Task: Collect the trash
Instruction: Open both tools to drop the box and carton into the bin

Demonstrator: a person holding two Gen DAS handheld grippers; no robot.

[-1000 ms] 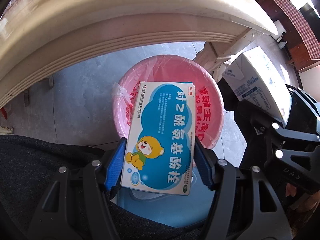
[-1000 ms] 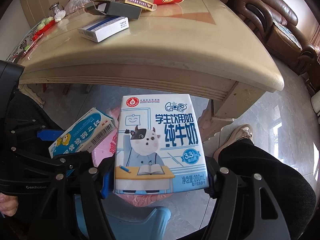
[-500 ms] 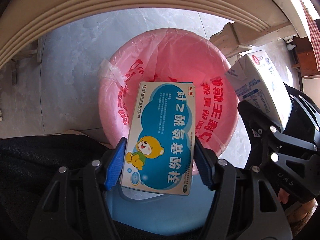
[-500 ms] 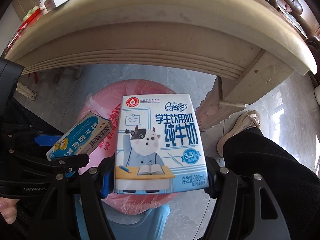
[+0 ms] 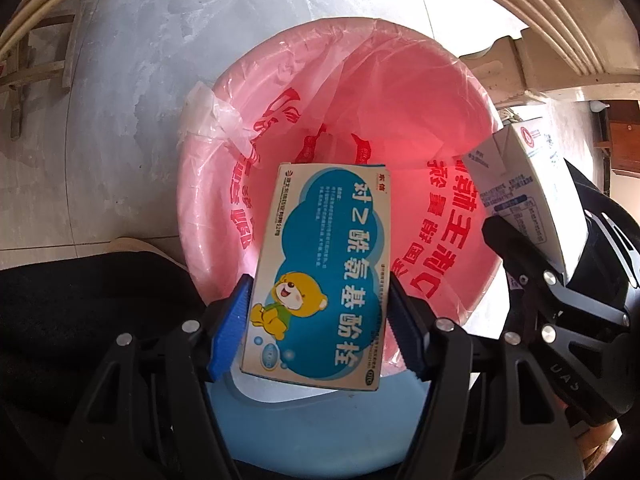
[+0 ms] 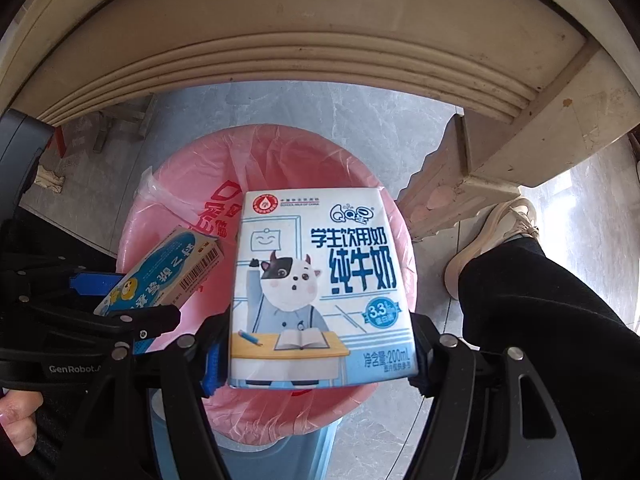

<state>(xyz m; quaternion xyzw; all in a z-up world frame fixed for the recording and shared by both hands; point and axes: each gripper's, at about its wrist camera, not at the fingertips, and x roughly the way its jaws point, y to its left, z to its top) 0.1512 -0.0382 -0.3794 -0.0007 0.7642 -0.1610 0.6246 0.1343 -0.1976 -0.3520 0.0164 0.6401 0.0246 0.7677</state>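
While ridged blue jaws pinch a glossy cardboard medicine box (image 5: 320,276) and milk carton (image 6: 320,288), crinkled pink liner (image 5: 400,128) gapes below.

You hold a medicine box (image 5: 320,276) of smooth printed cardboard with a slight sheen, and a milk carton (image 6: 320,300) of coated paperboard, glossier still. The bin liner (image 5: 400,128) below is thin, crinkled pink plastic film, translucent where bunched at the knot. Your gripper frames are matt black plastic with shiny metal screws (the blue pads (image 5: 230,330) look ribbed). The floor (image 5: 120,100) is polished grey stone; the table edge (image 6: 300,60) is smooth, grooved cream.
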